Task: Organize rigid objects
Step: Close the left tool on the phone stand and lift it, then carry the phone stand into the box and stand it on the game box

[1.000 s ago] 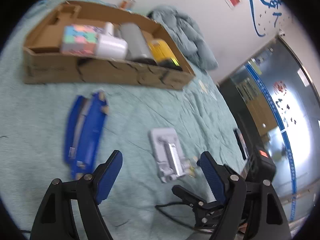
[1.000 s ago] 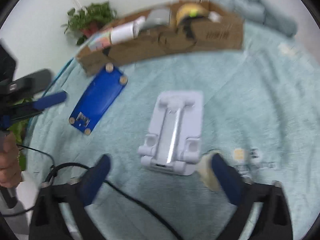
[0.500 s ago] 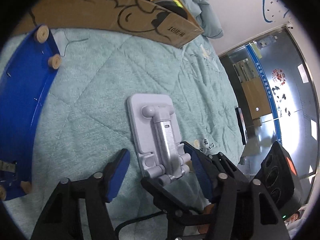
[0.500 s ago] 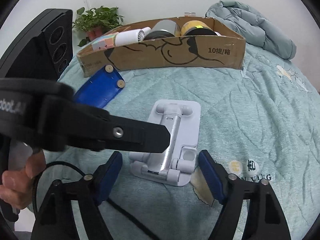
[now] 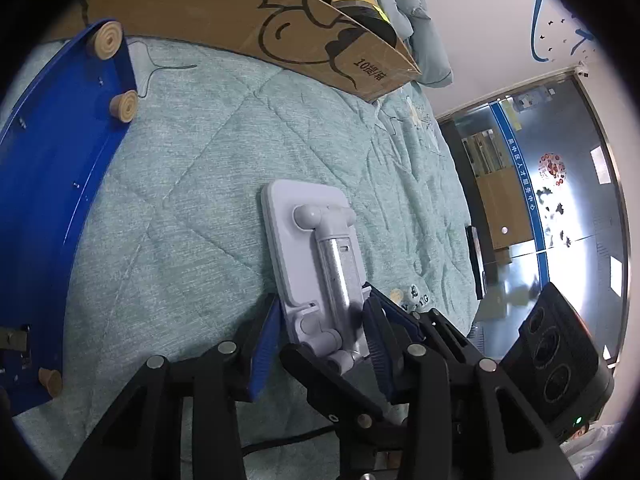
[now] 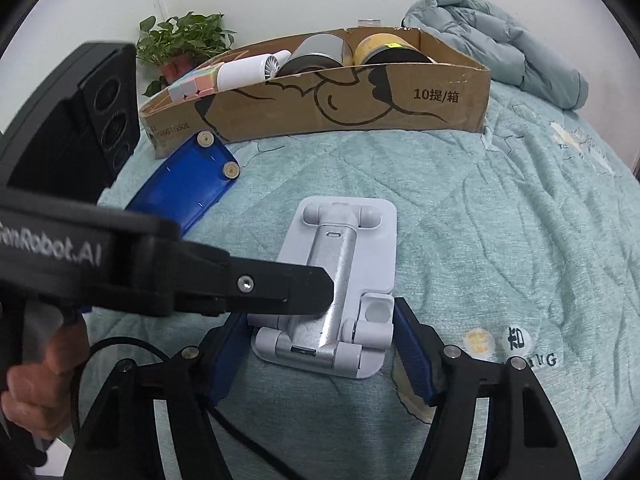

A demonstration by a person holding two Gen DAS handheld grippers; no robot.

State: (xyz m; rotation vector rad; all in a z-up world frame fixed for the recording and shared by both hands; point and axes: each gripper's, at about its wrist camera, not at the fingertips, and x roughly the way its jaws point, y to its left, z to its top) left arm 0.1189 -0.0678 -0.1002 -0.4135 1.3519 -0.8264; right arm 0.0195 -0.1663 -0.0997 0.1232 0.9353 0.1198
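Observation:
A white folding phone stand point(image 5: 316, 264) point(image 6: 340, 276) lies flat on the teal quilt. My left gripper point(image 5: 320, 336) is shut on its near end, both blue pads against its sides. My right gripper point(image 6: 320, 344) straddles the same near end, with its pads touching or nearly touching the stand's sides. The left gripper's black finger point(image 6: 280, 288) crosses over the stand in the right wrist view. A blue board with wooden pegs point(image 5: 52, 200) point(image 6: 184, 184) lies to the left. A cardboard box point(image 6: 340, 100) point(image 5: 248, 24) at the back holds cans, a white cylinder and a pastel cube.
A grey-blue jacket point(image 6: 500, 44) lies behind the box at the right. A potted plant point(image 6: 180, 40) stands at the back left. A black cable point(image 6: 120, 344) trails over the quilt near my grippers. The bed's right edge drops toward a glass door point(image 5: 560, 200).
Both grippers moved in onto the phone stand's near end. The left jaws closed from wide open onto it. The right jaws narrowed around it.

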